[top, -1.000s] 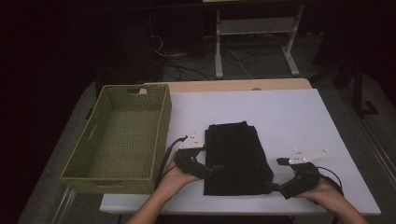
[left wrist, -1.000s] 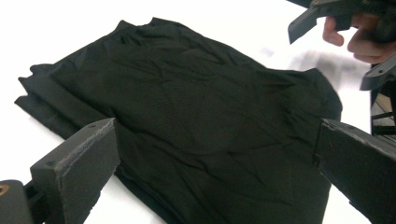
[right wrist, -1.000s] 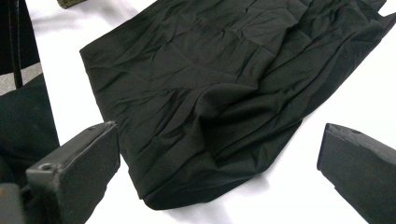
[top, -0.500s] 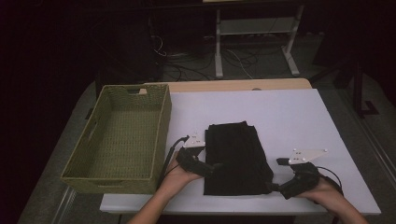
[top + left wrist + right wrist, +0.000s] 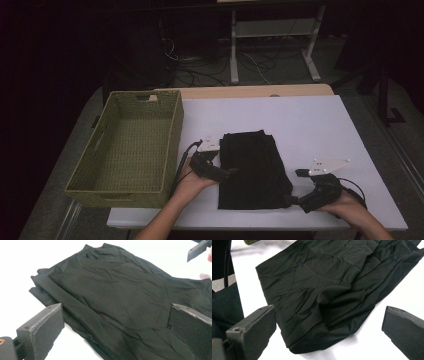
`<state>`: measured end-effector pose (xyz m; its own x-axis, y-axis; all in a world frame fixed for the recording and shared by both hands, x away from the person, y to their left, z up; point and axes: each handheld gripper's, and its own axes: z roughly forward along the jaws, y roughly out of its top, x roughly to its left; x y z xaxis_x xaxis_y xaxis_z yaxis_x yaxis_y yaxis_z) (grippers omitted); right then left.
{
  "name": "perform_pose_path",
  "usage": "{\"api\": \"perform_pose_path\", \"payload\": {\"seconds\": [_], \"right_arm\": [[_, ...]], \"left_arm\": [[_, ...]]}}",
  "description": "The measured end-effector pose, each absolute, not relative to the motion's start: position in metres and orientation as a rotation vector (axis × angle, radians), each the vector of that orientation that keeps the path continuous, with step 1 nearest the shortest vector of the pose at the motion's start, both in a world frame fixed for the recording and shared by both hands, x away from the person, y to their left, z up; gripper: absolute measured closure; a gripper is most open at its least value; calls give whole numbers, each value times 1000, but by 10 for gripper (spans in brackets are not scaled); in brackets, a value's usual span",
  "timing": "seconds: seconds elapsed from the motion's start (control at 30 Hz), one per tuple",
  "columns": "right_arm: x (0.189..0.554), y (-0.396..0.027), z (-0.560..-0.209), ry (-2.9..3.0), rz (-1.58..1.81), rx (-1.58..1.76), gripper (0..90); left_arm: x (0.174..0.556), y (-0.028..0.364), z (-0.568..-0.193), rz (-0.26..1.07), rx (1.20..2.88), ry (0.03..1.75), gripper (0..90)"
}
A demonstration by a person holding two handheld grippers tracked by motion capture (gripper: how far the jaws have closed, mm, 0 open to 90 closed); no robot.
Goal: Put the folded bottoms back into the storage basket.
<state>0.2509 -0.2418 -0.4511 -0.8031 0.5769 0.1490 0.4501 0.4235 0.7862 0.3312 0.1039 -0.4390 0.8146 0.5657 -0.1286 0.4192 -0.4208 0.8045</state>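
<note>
The white worktop (image 5: 310, 125) lies bare from 12 to 3 o'clock. A woven basket (image 5: 167, 145) sits at its 9 o'clock edge. The folded black cloth (image 5: 252, 167) lies near 6 o'clock. The left gripper (image 5: 225, 172) meets its 9 o'clock edge, the right gripper (image 5: 295, 200) its 4 o'clock corner; both jaws gape wide, gripping nothing.

High view: dim, background near black. Gripper views: white table surface (image 5: 30, 255) overexposed beyond the jaws; folded black fabric garment (image 5: 120, 300) sharp, soft shadow beneath.
</note>
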Motion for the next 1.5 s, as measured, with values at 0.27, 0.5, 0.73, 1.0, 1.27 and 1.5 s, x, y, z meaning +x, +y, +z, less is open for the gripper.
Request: {"api": "perform_pose_path", "payload": {"seconds": [0.27, 0.5, 0.73, 1.0, 1.27, 1.5], "right_arm": [[252, -242, -452, 2527, 1327, 929, 0], [252, -241, -452, 2526, 1327, 928, 0], [252, -243, -452, 2523, 1328, 936, 0], [253, -242, -453, 2527, 1324, 935, 0], [252, -241, -453, 2528, 1325, 931, 0], [252, -241, -453, 2537, 1327, 926, 0]], "left_arm": [[347, 101, -438, 216, 2074, 748, 9], [363, 95, -438, 226, 2074, 780, 9], [382, 90, -438, 219, 2096, 795, 9], [399, 88, -441, 201, 2096, 838, 9], [415, 86, -444, 206, 2118, 866, 74], [430, 84, -446, 252, 2133, 896, 127]]}}
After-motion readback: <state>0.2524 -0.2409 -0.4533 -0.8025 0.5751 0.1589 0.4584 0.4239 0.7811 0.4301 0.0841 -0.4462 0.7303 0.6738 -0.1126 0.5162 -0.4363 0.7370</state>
